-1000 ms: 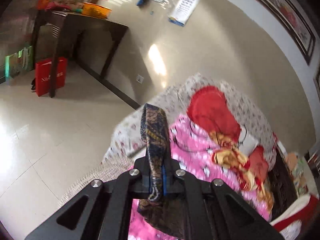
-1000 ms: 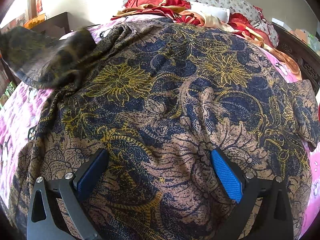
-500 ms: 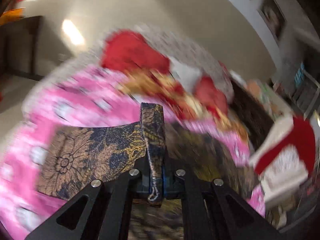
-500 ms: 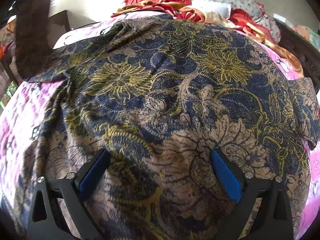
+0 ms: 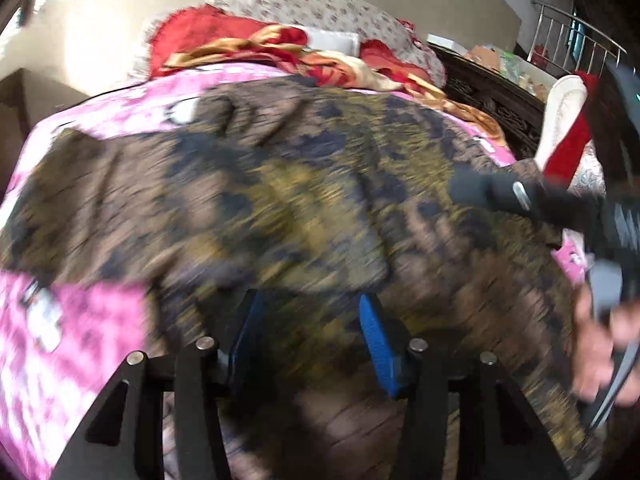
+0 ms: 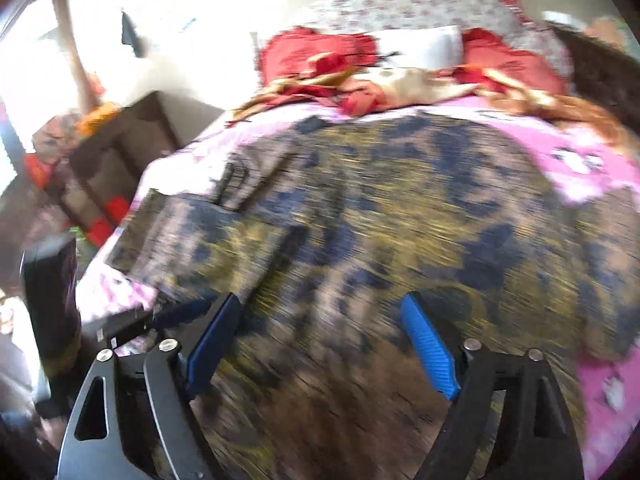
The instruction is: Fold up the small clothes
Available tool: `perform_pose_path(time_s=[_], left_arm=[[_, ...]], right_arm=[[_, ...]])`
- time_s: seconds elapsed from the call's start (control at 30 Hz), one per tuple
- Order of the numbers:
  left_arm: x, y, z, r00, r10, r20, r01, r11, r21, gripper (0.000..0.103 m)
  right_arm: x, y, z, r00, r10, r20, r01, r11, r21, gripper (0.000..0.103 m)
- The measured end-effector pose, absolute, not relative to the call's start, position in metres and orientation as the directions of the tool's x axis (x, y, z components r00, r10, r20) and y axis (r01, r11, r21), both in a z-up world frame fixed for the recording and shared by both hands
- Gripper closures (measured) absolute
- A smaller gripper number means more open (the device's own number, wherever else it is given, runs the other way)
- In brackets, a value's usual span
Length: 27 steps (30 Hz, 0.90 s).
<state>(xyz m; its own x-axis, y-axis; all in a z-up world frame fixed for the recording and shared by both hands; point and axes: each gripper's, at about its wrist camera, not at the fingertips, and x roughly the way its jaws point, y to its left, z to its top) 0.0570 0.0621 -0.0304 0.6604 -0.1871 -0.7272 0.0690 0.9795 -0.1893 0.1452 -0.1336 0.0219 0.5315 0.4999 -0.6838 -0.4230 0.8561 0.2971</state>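
A brown, navy and gold patterned garment (image 5: pixel 304 200) lies spread across the pink bedspread (image 5: pixel 80 344); it also shows in the right wrist view (image 6: pixel 400 216). Both views are motion-blurred. My left gripper (image 5: pixel 310 332) is open just above the garment's near edge, with nothing between its blue pads. My right gripper (image 6: pixel 320 340) is open over the near part of the garment, empty. The right gripper's tool shows in the left wrist view (image 5: pixel 560 204), and the left tool shows at the left edge of the right wrist view (image 6: pixel 52 304).
Red and gold bedding (image 6: pixel 360 76) and a floral pillow (image 5: pixel 320 12) are piled at the head of the bed. A dark wooden table (image 6: pixel 120 148) stands left of the bed. A dark carved headboard (image 5: pixel 492 96) is to the right.
My left gripper has opened and let go of the garment's sleeve, which now lies on the bed. Both grippers have swung quickly, the right one back from the cloth.
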Motion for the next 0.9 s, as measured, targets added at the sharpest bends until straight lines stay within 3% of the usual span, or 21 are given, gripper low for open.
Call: perform_pose_path(time_s=[0.13, 0.27, 0.37, 0.43, 0.47, 0.67, 0.9], left_arm=[[0.051, 0.095, -0.034, 0.674, -0.202, -0.711, -0.040, 0.950, -0.309, 0.057], [0.050, 0.098, -0.034, 0.677, -0.193, -0.710, -0.063, 0.946, -0.318, 0.059], [0.053, 0.100, -0.035, 0.680, -0.200, -0.705, -0.076, 0.938, -0.340, 0.059], [0.054, 0.104, -0.034, 0.683, -0.210, -0.700, -0.078, 0.931, -0.357, 0.059], [0.054, 0.105, -0.034, 0.684, -0.216, -0.696, -0.078, 0.928, -0.365, 0.059], [0.056, 0.106, -0.035, 0.686, -0.221, -0.693, -0.080, 0.924, -0.373, 0.059], [0.054, 0.107, -0.035, 0.687, -0.221, -0.692, -0.080, 0.924, -0.374, 0.059]], right_arm=[[0.164, -0.100, 0.005, 0.431, 0.622, -0.654, -0.476, 0.772, 0.421, 0.034], [0.178, -0.079, -0.025, 0.374, 0.576, -0.727, -0.423, 0.803, 0.419, 0.053], [0.185, -0.076, -0.039, 0.361, 0.608, -0.707, -0.399, 0.786, 0.472, 0.055], [0.191, -0.075, -0.041, 0.336, 0.659, -0.673, -0.385, 0.748, 0.540, 0.072], [0.193, -0.073, -0.040, 0.340, 0.657, -0.673, -0.385, 0.750, 0.538, 0.091], [0.194, -0.101, 0.027, 0.487, 0.587, -0.647, -0.420, 0.807, 0.415, 0.094], [0.204, -0.194, 0.044, 0.562, 0.338, -0.755, -0.300, 0.934, 0.195, 0.094]])
